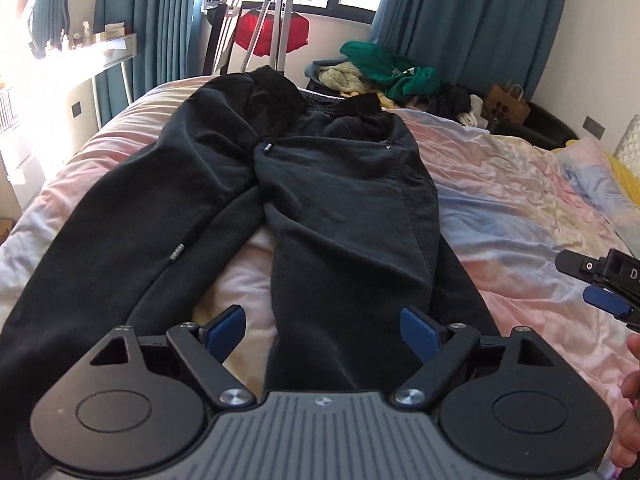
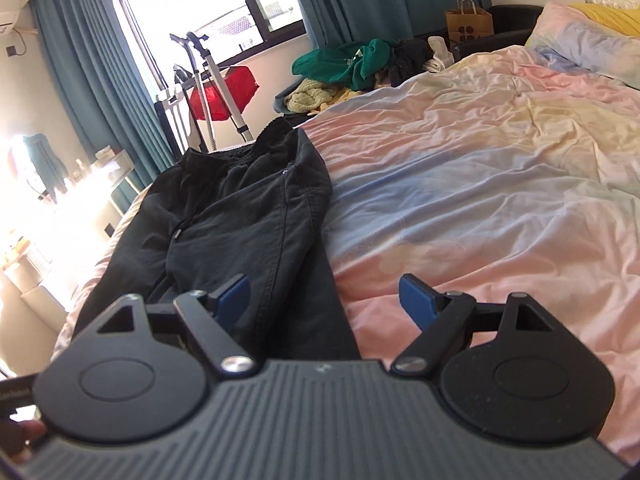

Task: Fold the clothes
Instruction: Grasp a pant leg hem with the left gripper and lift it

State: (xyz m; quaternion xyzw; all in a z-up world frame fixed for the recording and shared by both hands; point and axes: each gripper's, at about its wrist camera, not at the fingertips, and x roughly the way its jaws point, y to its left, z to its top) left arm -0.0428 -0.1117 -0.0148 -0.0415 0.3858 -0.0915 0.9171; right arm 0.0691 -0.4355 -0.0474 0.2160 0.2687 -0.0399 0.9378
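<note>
Black trousers (image 1: pixel 248 200) lie flat on the bed (image 1: pixel 520 200), waistband at 12 o'clock, legs toward 6. Both the left gripper (image 1: pixel 322 326) and the right gripper (image 2: pixel 324 300) hover empty, fingers apart. Next, likely seize a leg hem to fold.

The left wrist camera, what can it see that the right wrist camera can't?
Only the left wrist view shows both legs of the black trousers spread apart, plus the right gripper poking in.

Only the right wrist view shows the yellow pillow and a white air conditioner.

Both show the pastel bedspread, teal curtains, green garment pile, brown paper bag and open blue-padded jaws.
</note>
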